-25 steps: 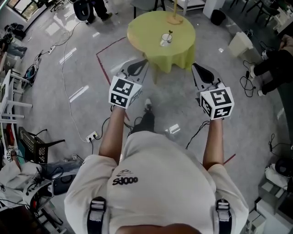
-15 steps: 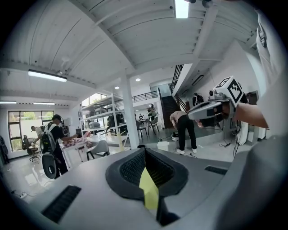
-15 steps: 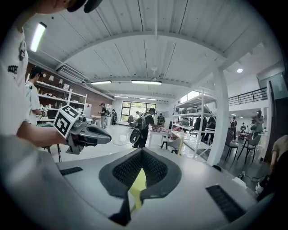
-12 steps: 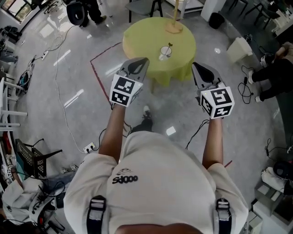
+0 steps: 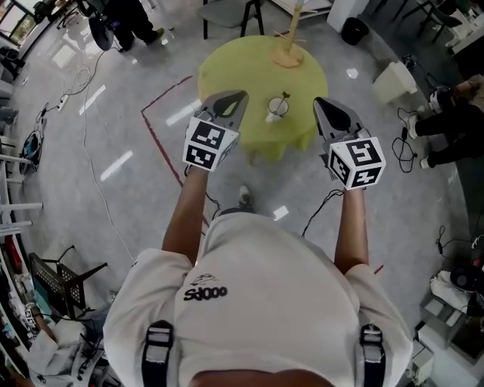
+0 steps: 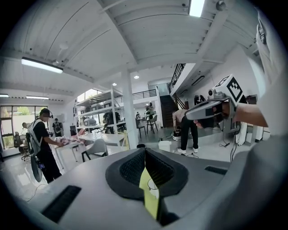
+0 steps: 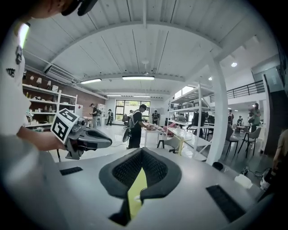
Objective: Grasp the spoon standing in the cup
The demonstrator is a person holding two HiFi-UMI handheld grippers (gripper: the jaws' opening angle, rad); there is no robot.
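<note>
A white cup stands on the round table with a yellow-green cloth, and a spoon stands upright in it. In the head view my left gripper hangs over the table's near-left edge, left of the cup, with its jaws shut and nothing between them. My right gripper is level with it on the cup's right, also shut and holding nothing. In the left gripper view the left gripper shows the cup and yellow cloth through the slit below its tips. The right gripper shows only yellow cloth there.
A wooden stand rises at the table's far side, with a chair behind it. Red tape marks the floor to the left. A white bin and a seated person are at the right. Cables trail across the floor.
The table has come nearer and lower in the head view as the person walked up. Both grippers, earlier short of the table, now flank the cup.
</note>
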